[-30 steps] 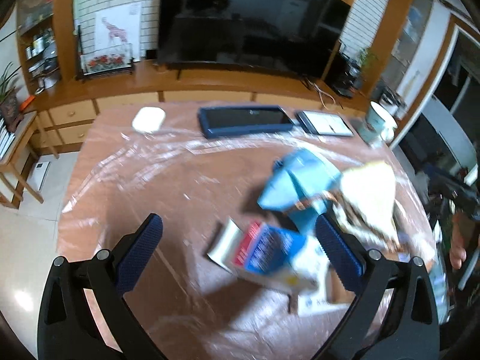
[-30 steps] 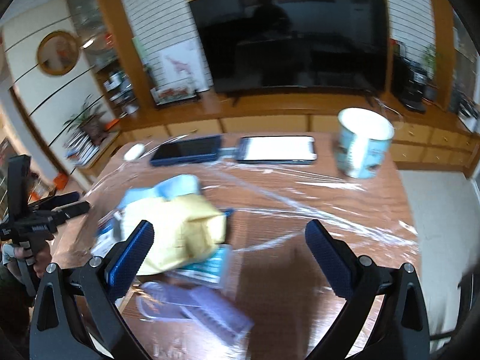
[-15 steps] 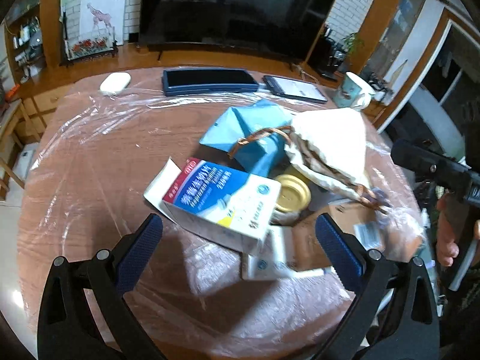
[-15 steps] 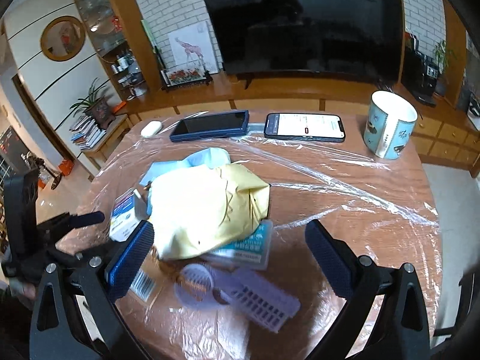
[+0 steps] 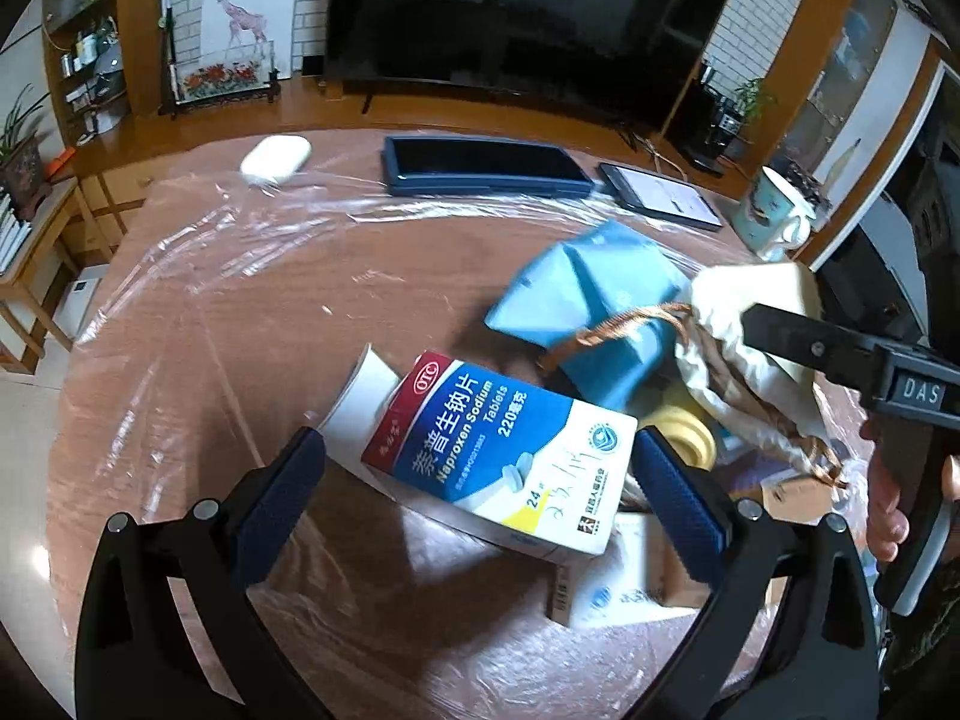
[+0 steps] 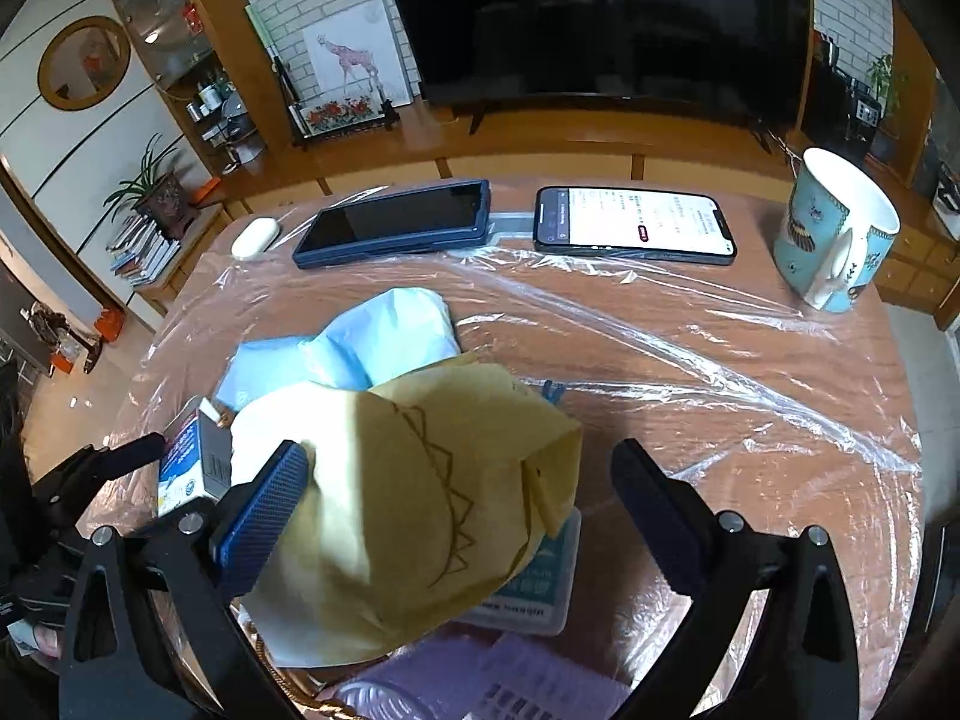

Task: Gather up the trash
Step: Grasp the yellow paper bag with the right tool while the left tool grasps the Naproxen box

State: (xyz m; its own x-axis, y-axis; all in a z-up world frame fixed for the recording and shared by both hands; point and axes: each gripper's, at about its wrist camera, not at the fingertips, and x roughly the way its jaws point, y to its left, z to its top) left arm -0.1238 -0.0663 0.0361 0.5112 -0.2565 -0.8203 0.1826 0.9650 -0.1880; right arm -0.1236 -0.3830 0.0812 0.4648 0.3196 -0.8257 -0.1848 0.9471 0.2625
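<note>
trash sits heaped on the plastic-wrapped tabletop [image 5: 252, 312], and the medicine box [image 5: 504, 462] serves as the marker. left of the medicine box, the tabletop lies bare under its film. the left tongs [image 5: 480, 504] are spread wide, one pad on each side of the medicine box, not pressing it. just behind the medicine box lies a crumpled blue bag [image 5: 594, 300], and to its right a yellow tape roll [image 5: 690, 438] and a cream paper bag [image 6: 408, 498] with brown twisted handles. the right tongs [image 6: 462, 510] gape wide around that paper bag without closing on it. far behind the medicine box sit two phones and, furthest right, a mug [image 6: 834, 234].
</note>
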